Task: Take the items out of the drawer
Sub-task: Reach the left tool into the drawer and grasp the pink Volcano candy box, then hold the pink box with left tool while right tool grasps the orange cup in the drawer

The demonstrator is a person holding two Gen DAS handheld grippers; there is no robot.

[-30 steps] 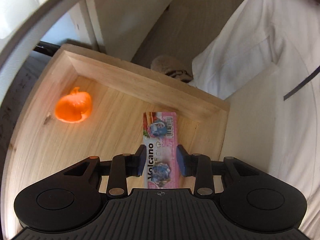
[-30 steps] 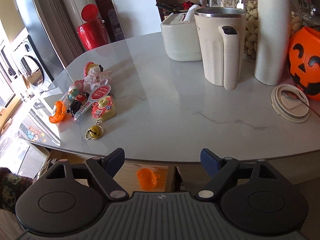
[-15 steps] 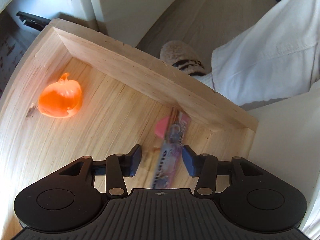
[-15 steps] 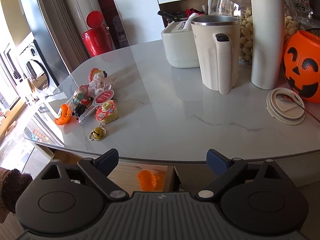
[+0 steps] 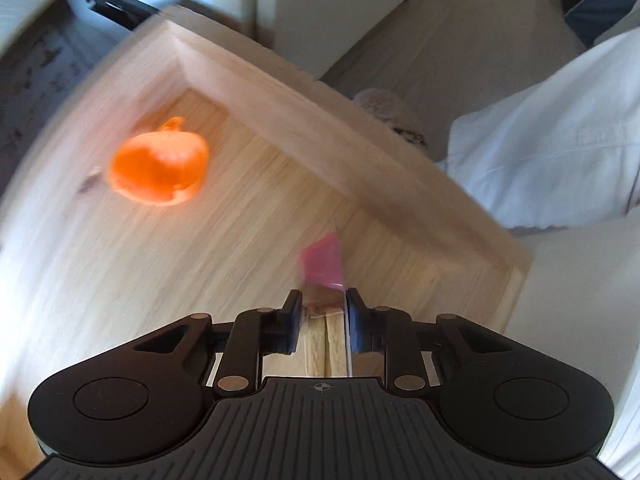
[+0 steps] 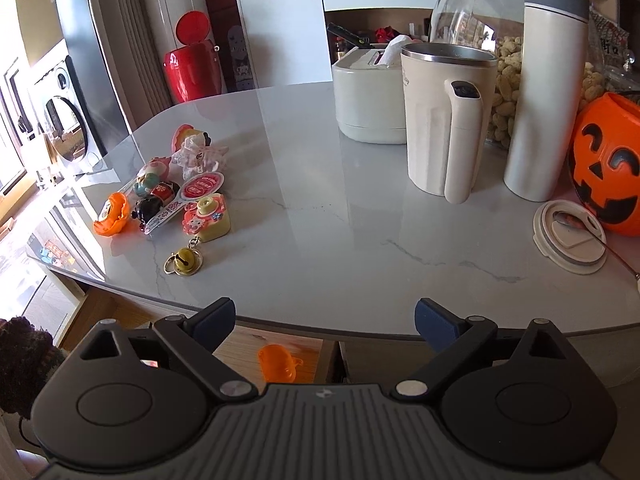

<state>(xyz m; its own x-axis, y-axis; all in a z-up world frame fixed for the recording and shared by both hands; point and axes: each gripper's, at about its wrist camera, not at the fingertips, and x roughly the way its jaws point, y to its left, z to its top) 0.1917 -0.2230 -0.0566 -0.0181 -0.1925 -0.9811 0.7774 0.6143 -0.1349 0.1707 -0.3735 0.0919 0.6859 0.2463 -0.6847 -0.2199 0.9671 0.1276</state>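
Note:
The left wrist view looks down into an open wooden drawer (image 5: 360,148). My left gripper (image 5: 320,314) is shut on a pink snack packet (image 5: 323,266), which stands on edge between the blue pads and is lifted off the drawer floor. An orange toy cup (image 5: 160,168) lies on its side at the drawer's far left. In the right wrist view my right gripper (image 6: 324,320) hangs open and empty above the front edge of the marble counter (image 6: 340,216). Below that edge the same orange cup (image 6: 278,362) shows in the drawer.
A cluster of small toys (image 6: 172,196) and a bell keychain (image 6: 184,262) sits at the counter's left. A cream jug (image 6: 444,120), tall tumbler (image 6: 548,88), pumpkin bucket (image 6: 608,164) and round lid (image 6: 570,236) stand at the right. White trousers (image 5: 560,128) and a slipper (image 5: 388,112) are beyond the drawer.
The left gripper has closed on the pink packet, turned it on edge and raised it from the drawer floor. The right gripper has risen slightly, still open.

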